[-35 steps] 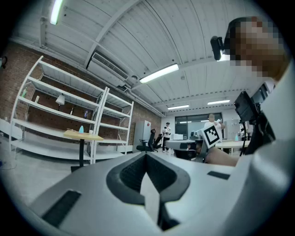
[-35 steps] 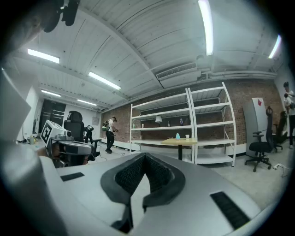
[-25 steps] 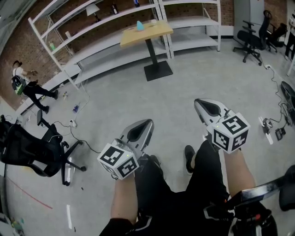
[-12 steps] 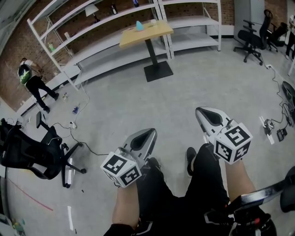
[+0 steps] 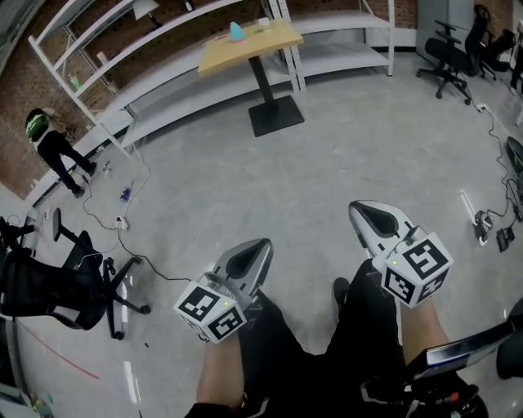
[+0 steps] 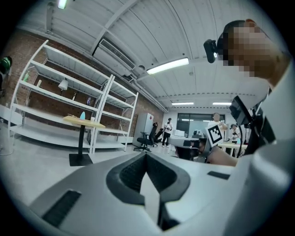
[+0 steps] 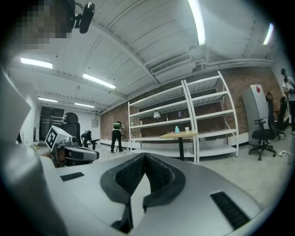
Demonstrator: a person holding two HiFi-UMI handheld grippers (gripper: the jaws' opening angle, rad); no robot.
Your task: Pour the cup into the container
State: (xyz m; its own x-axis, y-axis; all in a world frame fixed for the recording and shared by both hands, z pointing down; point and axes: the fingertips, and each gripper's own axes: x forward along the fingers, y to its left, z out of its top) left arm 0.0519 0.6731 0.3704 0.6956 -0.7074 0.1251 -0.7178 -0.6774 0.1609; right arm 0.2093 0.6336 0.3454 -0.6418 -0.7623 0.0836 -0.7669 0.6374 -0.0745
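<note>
Far ahead stands a small wooden table (image 5: 245, 45) with a blue container (image 5: 236, 31) and a white cup (image 5: 263, 23) on top. The same table (image 7: 179, 134) shows in the right gripper view, with the blue container (image 7: 177, 129) and the cup (image 7: 186, 129) on it. In the left gripper view the table (image 6: 85, 121) stands at the left. My left gripper (image 5: 263, 242) and right gripper (image 5: 354, 205) hang over the floor in front of my legs, both shut and empty, far from the table.
White shelving (image 5: 122, 61) lines the brick wall behind the table. A black office chair (image 5: 57, 286) and cables (image 5: 122, 220) lie at the left; a person (image 5: 53, 151) stands by the shelves. More chairs (image 5: 453, 57) and cables (image 5: 490, 220) are at the right.
The head view has shifted: the table sits higher and a little more to the left, and both grippers lower. The person by the shelves has walked. Both grippers stay shut.
</note>
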